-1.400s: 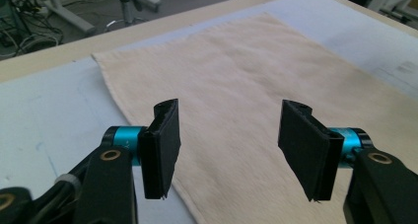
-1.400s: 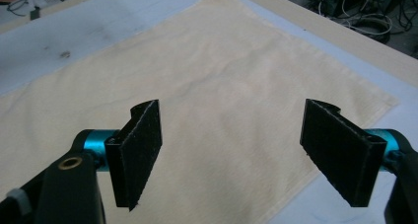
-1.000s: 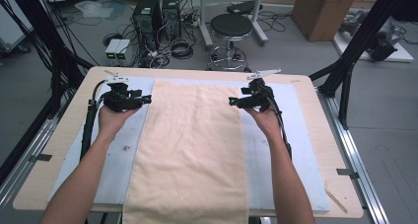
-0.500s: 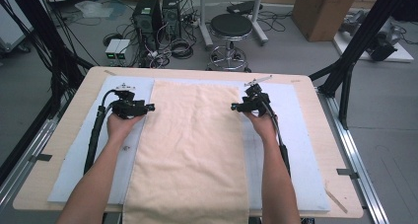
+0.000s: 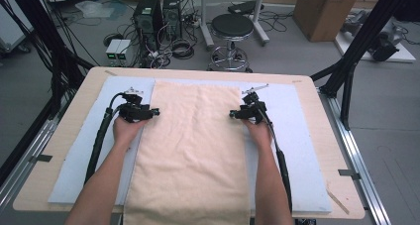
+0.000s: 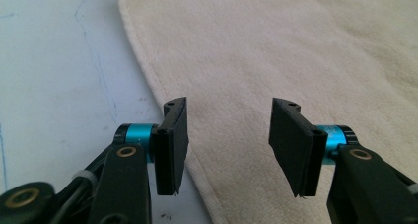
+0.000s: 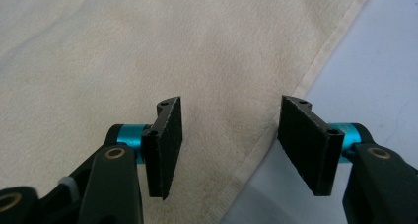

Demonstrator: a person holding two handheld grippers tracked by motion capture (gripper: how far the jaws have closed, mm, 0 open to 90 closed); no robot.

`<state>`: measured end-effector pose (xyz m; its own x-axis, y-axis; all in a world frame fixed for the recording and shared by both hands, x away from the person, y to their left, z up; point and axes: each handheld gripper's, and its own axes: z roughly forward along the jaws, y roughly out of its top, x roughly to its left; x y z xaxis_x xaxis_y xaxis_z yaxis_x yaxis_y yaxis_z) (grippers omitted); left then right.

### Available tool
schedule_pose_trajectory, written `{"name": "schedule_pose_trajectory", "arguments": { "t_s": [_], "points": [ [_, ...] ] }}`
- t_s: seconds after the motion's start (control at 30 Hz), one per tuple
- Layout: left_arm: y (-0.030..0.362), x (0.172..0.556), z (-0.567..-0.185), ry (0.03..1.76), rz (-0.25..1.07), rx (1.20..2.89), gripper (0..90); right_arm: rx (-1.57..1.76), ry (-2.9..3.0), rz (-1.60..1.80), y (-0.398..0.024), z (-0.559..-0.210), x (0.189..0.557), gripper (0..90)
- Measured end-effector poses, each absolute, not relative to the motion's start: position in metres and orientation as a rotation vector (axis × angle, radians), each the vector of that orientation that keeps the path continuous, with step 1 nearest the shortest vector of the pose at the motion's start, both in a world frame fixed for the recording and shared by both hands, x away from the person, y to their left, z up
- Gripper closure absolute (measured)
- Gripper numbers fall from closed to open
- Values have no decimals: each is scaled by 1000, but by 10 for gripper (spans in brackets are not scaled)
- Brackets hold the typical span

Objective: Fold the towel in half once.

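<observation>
Both grippers poised at the side hems of a long cream terry-cloth towel (image 5: 193, 150)

The towel lies flat along the pale blue mat (image 5: 79, 155) on the light wooden table (image 5: 49, 150). The left gripper (image 6: 224, 145) straddles the towel's left hem, the right gripper (image 7: 229, 145) its right hem; both sets of jaws, just closing, stand apart, gripping nothing.

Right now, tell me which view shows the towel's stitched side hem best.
The right gripper view: the stitched hem runs close and sharp between that gripper's open jaws. The left gripper view shows the towel's other edge, softer and without clear stitching. The high view shows the whole towel, its hems too small to make out.
</observation>
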<state>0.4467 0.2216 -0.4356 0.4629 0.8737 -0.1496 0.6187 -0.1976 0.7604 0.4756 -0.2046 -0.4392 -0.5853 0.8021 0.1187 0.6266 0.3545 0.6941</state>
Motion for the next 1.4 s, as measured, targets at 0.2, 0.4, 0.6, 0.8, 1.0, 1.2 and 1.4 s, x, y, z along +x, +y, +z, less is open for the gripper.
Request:
{"name": "schedule_pose_trajectory", "arguments": {
  "t_s": [0.2,0.4,0.6,0.8,1.0,1.2,1.4],
  "points": [
    [224,441,-447,1291,436,1836,507,1287,2352,1036,-203,-440,474,443],
    [221,438,-447,1276,500,1874,589,1319,2318,999,-201,-439,473,552],
    [218,437,-446,1297,549,1889,688,1353,2327,1012,-202,-438,473,661],
    [215,436,-445,1303,557,1894,744,1359,2334,1024,-201,-438,473,735],
    [225,440,-446,1343,440,1829,836,1387,2361,1095,-203,-439,474,833],
    [231,442,-446,1342,374,1782,857,1408,2366,1208,-208,-438,477,842],
    [239,441,-438,1307,332,1725,859,1388,2375,1273,-216,-426,476,846]
  ]
}}
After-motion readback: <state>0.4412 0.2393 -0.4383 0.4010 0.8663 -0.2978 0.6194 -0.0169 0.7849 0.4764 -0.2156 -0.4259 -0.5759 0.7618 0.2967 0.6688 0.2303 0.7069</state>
